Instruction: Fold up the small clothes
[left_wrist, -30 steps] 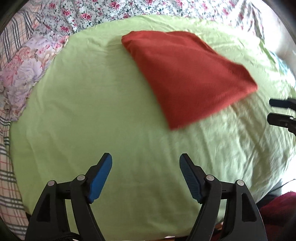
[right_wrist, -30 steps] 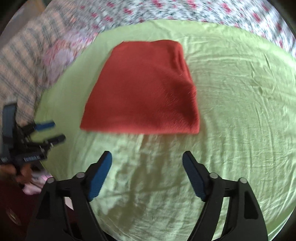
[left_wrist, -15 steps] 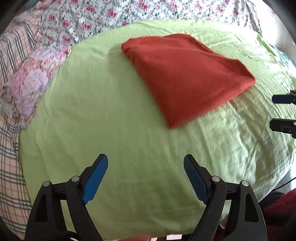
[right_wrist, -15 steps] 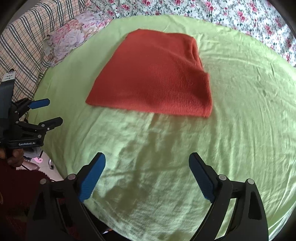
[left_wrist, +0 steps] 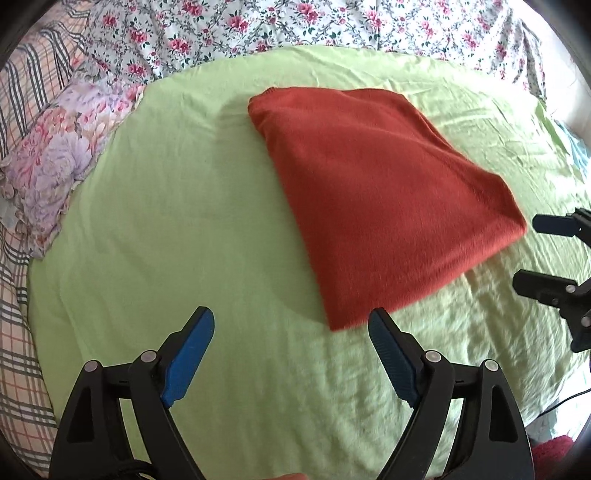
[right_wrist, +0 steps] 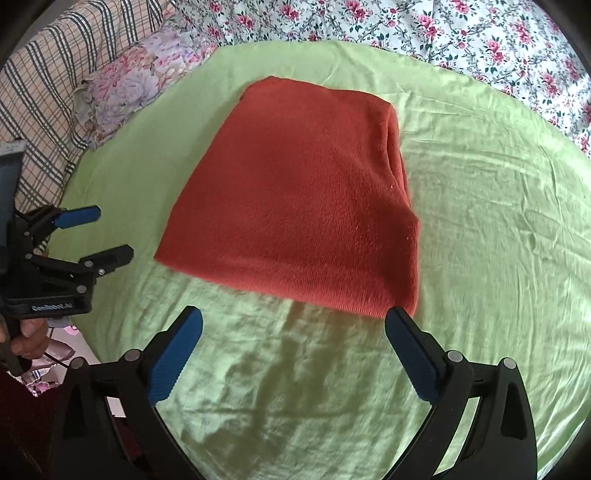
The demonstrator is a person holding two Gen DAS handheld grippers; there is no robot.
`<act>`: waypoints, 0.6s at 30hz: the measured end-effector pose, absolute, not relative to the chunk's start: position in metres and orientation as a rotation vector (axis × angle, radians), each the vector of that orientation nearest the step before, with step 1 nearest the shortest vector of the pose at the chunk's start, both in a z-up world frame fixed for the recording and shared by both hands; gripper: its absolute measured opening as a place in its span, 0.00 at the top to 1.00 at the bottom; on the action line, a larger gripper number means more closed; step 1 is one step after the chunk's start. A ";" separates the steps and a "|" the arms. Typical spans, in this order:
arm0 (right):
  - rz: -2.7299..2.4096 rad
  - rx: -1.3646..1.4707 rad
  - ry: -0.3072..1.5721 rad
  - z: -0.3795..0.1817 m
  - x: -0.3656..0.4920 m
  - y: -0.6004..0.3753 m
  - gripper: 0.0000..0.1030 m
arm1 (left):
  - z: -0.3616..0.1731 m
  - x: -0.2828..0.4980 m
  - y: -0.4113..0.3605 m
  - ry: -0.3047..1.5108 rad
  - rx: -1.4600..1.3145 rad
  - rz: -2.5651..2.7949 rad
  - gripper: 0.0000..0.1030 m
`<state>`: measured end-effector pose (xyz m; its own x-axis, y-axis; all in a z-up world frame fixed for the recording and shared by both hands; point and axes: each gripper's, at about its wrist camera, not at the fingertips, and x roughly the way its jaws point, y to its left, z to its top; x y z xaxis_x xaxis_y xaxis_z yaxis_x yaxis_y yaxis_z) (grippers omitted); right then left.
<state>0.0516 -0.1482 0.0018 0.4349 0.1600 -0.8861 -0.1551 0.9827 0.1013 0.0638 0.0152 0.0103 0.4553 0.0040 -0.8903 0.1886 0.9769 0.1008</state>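
Observation:
A rust-red knitted garment lies folded flat into a rough rectangle on the light green sheet; it also shows in the right wrist view. My left gripper is open and empty, above the sheet just short of the garment's near corner. My right gripper is open and empty, just short of the garment's near edge. The right gripper also shows at the right edge of the left wrist view, and the left gripper at the left of the right wrist view.
A floral pillow lies at the sheet's left edge. A floral bedspread lies beyond the sheet, and a plaid blanket to the far left. The green sheet is wrinkled to the right of the garment.
Both grippers have moved in closer to the garment, which now fills more of each view. Both stay open. The garment has not moved.

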 end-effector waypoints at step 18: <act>0.203 0.086 1.112 0.006 0.089 -0.176 0.04 | 0.017 0.088 -0.009 1.062 0.226 -0.112 0.14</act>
<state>0.0887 -0.1758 0.0055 0.4265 0.2054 -0.8809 -0.1197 0.9781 0.1701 0.0879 -0.0087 0.0169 0.4843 0.0171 -0.8747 0.1997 0.9713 0.1295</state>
